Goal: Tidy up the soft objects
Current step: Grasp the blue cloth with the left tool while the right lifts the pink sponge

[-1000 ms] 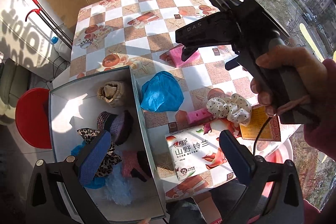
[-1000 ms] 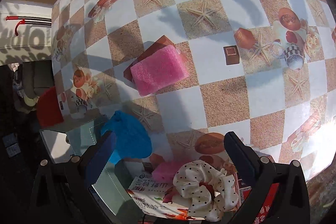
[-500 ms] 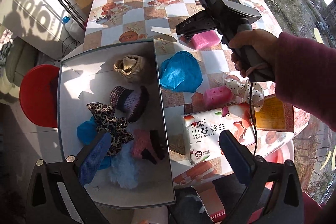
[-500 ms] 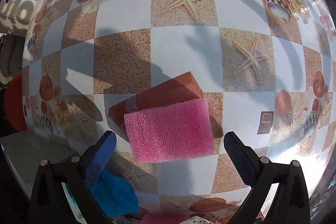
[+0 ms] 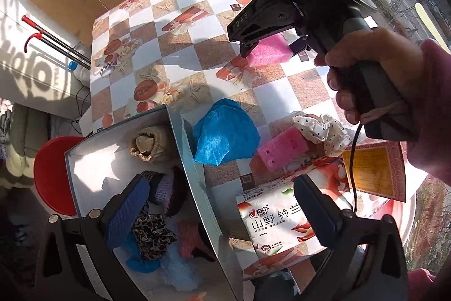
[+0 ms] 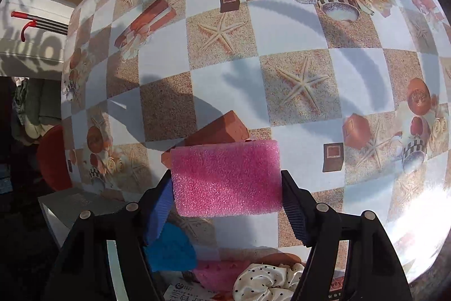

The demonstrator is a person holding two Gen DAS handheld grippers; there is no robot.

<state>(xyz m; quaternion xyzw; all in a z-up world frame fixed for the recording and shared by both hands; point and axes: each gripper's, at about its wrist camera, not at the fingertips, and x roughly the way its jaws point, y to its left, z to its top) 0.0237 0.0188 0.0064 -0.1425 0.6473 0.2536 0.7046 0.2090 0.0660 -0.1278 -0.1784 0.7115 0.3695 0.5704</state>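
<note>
Right gripper [image 6: 227, 184] on pink sponge [image 6: 227, 177], far side of table [image 6: 296, 41].
Jaws closing, pads touching sponge ends; left gripper [image 5: 222, 212] jaws apart, empty. Gripper body reads "DAS"; tissue pack [image 5: 270, 224] reads "山野铃兰".

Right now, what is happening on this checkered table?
A person is tidying soft things into a grey open box. The right gripper is closing on a pink foam sponge block, its pads at the block's two sides. The left gripper hangs open and empty above the box edge. A blue crumpled cloth and a white dotted scrunchie wait on the table.
</note>
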